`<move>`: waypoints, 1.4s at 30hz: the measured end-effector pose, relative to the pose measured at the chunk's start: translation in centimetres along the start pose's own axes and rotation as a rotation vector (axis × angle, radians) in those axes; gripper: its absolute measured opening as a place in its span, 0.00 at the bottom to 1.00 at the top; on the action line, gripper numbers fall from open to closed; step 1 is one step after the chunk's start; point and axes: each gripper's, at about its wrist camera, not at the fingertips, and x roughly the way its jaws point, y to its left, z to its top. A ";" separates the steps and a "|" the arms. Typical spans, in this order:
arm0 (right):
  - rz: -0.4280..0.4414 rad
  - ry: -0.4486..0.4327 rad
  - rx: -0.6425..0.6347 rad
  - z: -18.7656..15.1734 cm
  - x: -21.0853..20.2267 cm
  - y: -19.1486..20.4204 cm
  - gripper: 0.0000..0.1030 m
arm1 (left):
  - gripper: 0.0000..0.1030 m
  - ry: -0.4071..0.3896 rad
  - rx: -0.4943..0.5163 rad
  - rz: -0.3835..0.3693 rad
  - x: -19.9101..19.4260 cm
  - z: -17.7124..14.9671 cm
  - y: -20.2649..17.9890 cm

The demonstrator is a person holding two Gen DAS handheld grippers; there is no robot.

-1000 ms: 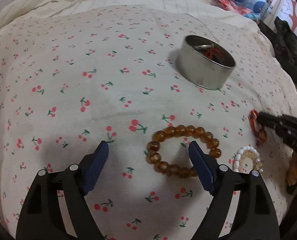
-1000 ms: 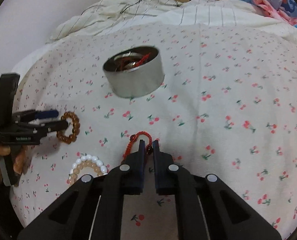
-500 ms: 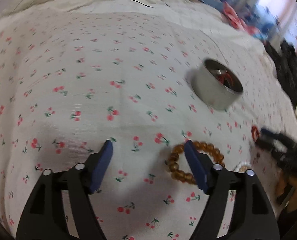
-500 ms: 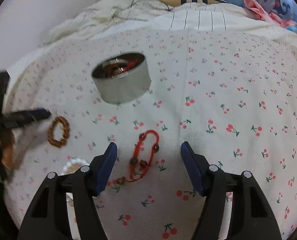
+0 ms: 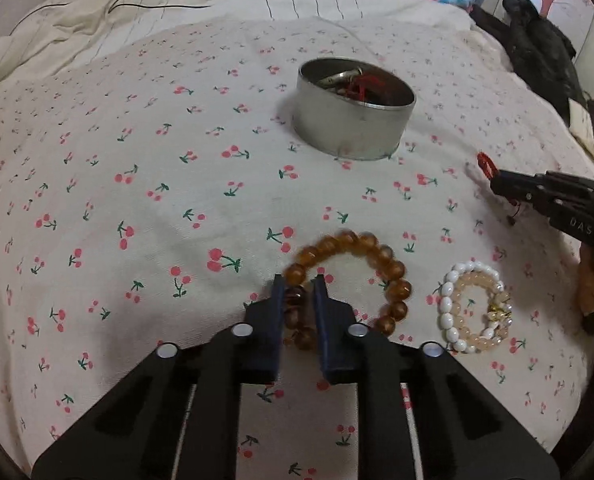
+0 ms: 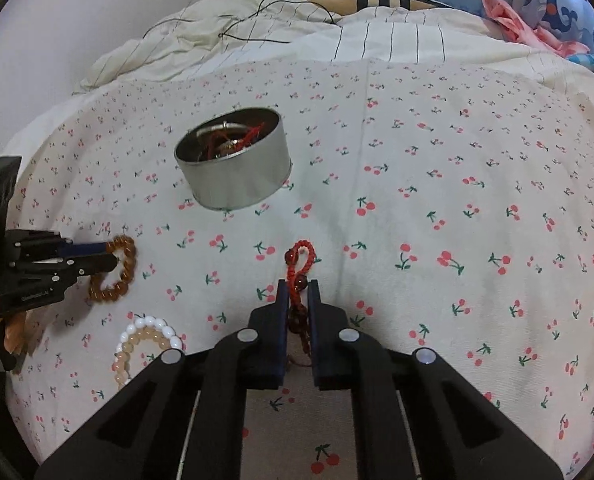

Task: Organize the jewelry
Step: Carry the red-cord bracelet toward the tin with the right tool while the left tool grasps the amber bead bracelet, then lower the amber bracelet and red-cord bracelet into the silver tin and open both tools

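A: Left wrist view. Left gripper (image 5: 299, 286) at lower centre; jaws have just been closing and now pinch the near-left side of the amber bead bracelet (image 5: 351, 280), a bead caught between the blue pads. The rest of the ring lies on the cherry-print sheet (image 5: 157, 208).

B: And the other hand?

A: Right wrist view. Right gripper (image 6: 298, 289) at lower centre; its jaws have likewise just been closing and are nearly together on the red cord bracelet (image 6: 299, 272). The cord's loop sticks out above the fingertips, and its tail hangs down between the pads.

B: Container?

A: Round metal tin (image 5: 355, 114), open, upper centre-right in the left view and upper left of centre in the right view (image 6: 233, 158). Red cord and some metal pieces are inside; I can't make out more.

B: Anything loose?

A: White and pale peach bead bracelets (image 5: 475, 308), nested, at lower right of the left view, just beside the amber one, apart from it. Rumpled cream bedding (image 6: 257, 44) along the top.
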 end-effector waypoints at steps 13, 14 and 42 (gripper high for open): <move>-0.020 0.041 -0.029 -0.4 0.8 0.5 0.53 | 0.65 -0.005 -0.065 -0.006 0.3 0.0 1.0; -0.024 0.035 -0.038 -0.5 0.8 0.7 0.57 | 0.66 -0.013 -0.074 0.010 0.6 0.0 0.9; 0.145 -0.210 0.015 5.0 -3.0 1.4 0.10 | 0.10 -0.248 -0.061 -0.261 -6.0 7.0 -0.6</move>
